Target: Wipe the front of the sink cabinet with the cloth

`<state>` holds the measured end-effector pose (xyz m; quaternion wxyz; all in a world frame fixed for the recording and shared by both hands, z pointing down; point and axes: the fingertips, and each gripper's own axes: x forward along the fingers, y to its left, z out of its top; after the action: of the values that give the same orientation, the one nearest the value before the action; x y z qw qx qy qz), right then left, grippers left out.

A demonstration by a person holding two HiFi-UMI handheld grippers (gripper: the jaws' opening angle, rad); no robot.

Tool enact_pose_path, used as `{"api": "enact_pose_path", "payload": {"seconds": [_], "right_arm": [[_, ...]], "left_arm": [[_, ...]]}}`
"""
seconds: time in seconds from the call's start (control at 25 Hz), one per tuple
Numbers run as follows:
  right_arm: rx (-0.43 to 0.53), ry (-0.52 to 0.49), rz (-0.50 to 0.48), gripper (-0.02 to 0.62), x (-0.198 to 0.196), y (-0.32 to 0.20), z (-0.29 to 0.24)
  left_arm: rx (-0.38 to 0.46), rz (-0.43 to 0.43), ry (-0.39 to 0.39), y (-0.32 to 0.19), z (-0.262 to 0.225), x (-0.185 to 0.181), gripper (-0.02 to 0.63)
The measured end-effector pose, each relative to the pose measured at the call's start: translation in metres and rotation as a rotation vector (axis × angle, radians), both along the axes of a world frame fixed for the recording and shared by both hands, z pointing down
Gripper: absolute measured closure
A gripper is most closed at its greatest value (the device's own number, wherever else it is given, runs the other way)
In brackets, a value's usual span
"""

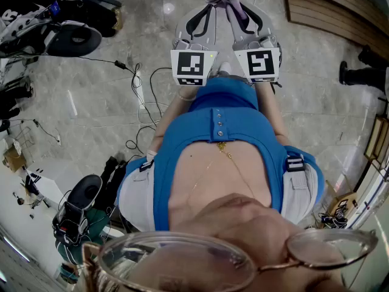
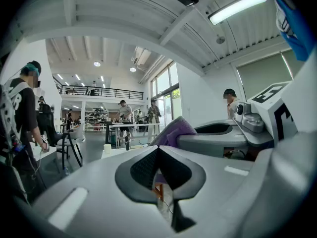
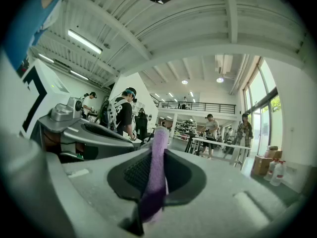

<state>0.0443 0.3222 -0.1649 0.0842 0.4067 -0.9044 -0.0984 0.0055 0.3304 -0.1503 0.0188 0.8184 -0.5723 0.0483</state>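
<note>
I hold both grippers side by side in front of my body, pointing out into a large hall. The purple cloth is pinched as a narrow upright strip between the jaws of my right gripper, which is shut on it. It also shows in the head view as the cloth at the right gripper, and in the left gripper view as a purple fold. My left gripper is shut with nothing in it. No sink cabinet is in view.
Cables trail over the pale floor below me, near a black chair and bags. A wooden panel lies at the upper right. People stand at tables further off in the hall.
</note>
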Motion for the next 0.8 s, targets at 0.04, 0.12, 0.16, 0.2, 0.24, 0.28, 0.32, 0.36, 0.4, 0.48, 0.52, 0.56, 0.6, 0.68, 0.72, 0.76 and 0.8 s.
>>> {"api": "enact_pose_path", "payload": {"seconds": [0.04, 0.12, 0.16, 0.2, 0.24, 0.28, 0.32, 0.36, 0.4, 0.48, 0.52, 0.56, 0.6, 0.68, 0.72, 0.76, 0.8], "right_arm": [[-0.005, -0.010, -0.002, 0.543, 0.001, -0.002, 0.001], [-0.023, -0.027, -0.002, 0.541, 0.004, -0.007, 0.006], [-0.038, -0.032, 0.000, 0.540, 0.005, -0.009, 0.010], [-0.054, -0.035, 0.003, 0.540, 0.007, -0.012, 0.014], [-0.068, -0.036, 0.006, 0.540, 0.009, -0.015, 0.017], [-0.077, -0.036, 0.010, 0.540, 0.011, -0.020, 0.019], [-0.083, -0.036, 0.015, 0.541, 0.013, -0.025, 0.021], [-0.085, -0.035, 0.021, 0.540, 0.014, -0.031, 0.023], [-0.086, -0.034, 0.028, 0.540, 0.015, -0.038, 0.024], [-0.089, -0.034, 0.047, 0.540, 0.015, -0.056, 0.027], [-0.092, -0.035, 0.058, 0.540, 0.014, -0.067, 0.029], [-0.094, -0.034, 0.068, 0.540, 0.012, -0.078, 0.030], [-0.093, -0.033, 0.077, 0.540, 0.009, -0.092, 0.031], [-0.087, -0.031, 0.099, 0.540, -0.001, -0.120, 0.032], [-0.082, -0.030, 0.112, 0.540, -0.007, -0.135, 0.032], [-0.078, -0.025, 0.124, 0.540, -0.013, -0.150, 0.032], [-0.075, -0.018, 0.134, 0.540, -0.020, -0.165, 0.032]], "left_arm": [[0.003, -0.003, 0.002, -0.003, 0.001, 0.000, 0.604], [0.003, -0.008, 0.008, -0.007, 0.005, -0.001, 0.604], [-0.001, -0.009, 0.012, -0.009, 0.007, -0.001, 0.604], [-0.006, -0.010, 0.015, -0.011, 0.010, -0.001, 0.604], [-0.011, -0.010, 0.017, -0.014, 0.012, -0.002, 0.604], [-0.015, -0.009, 0.018, -0.018, 0.014, -0.002, 0.604], [-0.019, -0.008, 0.019, -0.023, 0.015, -0.003, 0.604], [-0.022, -0.008, 0.021, -0.029, 0.017, -0.005, 0.604], [-0.024, -0.010, 0.025, -0.037, 0.019, -0.008, 0.604], [-0.029, -0.011, 0.031, -0.055, 0.024, -0.016, 0.604], [-0.031, -0.011, 0.035, -0.066, 0.026, -0.022, 0.604], [-0.031, -0.012, 0.038, -0.078, 0.027, -0.028, 0.604], [-0.031, -0.011, 0.040, -0.092, 0.029, -0.035, 0.604], [-0.033, -0.008, 0.041, -0.122, 0.031, -0.052, 0.604], [-0.035, -0.005, 0.041, -0.137, 0.032, -0.061, 0.604], [-0.035, 0.000, 0.043, -0.153, 0.033, -0.070, 0.604], [-0.033, 0.007, 0.045, -0.169, 0.033, -0.078, 0.604]]}}
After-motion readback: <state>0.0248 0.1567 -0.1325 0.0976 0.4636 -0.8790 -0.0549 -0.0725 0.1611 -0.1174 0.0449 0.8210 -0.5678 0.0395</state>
